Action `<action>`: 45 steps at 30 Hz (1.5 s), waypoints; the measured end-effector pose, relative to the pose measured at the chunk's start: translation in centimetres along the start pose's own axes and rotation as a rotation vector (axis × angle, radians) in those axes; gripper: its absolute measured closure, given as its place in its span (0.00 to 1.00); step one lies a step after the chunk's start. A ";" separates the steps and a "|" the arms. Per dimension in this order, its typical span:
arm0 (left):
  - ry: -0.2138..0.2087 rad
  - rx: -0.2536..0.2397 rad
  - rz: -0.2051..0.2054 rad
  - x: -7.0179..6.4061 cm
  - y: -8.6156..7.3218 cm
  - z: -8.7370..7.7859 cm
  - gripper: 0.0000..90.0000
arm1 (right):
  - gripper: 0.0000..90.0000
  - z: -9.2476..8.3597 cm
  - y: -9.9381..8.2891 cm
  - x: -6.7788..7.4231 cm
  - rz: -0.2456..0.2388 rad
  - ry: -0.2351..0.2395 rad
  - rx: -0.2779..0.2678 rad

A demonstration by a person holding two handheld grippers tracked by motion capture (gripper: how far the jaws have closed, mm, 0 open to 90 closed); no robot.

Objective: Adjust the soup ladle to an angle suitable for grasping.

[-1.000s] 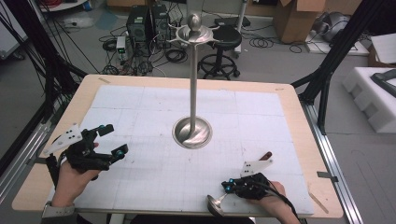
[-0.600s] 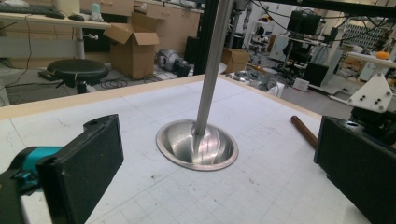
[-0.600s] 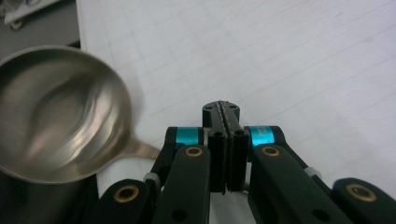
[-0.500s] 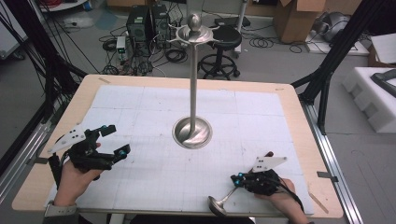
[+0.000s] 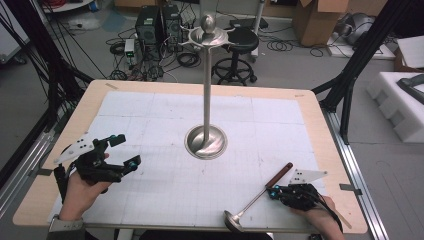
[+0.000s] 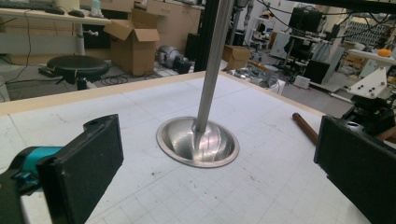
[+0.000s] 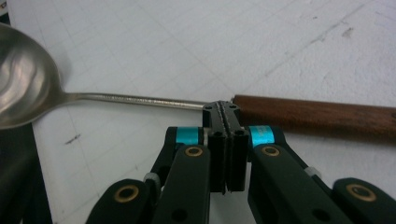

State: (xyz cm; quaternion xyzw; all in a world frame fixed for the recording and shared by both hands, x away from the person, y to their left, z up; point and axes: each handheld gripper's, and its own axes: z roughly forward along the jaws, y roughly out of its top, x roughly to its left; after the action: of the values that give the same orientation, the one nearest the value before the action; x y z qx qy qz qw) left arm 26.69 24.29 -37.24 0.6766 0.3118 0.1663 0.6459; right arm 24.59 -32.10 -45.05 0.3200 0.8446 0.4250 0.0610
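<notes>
Black left claw (image 5: 125, 151): jaws spread wide, empty, held low over the surface (image 5: 150, 120) at its left side, pointing toward the stand.
Steel stand (image 5: 205, 142): upright at the surface's middle.
Ladle (image 5: 255, 199): lying flat, bowl at the near edge, wooden handle angled away.
Right claw (image 7: 226, 112): jaws pressed together, tips at the ladle's shaft where it meets the handle; whether it grips cannot be told.

The high view looks forward and down over the whole desk (image 5: 125, 95) from its near edge. The left gripper view sits low near the left edge, facing the stand (image 6: 205, 93) at the middle, as the high view does. The right gripper view looks closely down at the ladle (image 7: 140, 100) by the near edge.
</notes>
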 end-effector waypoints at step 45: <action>0.002 0.015 0.000 0.0 -0.2 0.2 0.02 | 1.00 6.5 5.3 0.5 -0.044 0.041 0.039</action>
State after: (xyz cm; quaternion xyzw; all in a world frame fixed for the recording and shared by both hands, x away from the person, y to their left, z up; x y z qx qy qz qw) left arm 26.78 24.08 -37.42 0.6812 0.3136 0.1647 0.6407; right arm 29.22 -25.06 -45.02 0.2937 0.8606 0.4134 0.0470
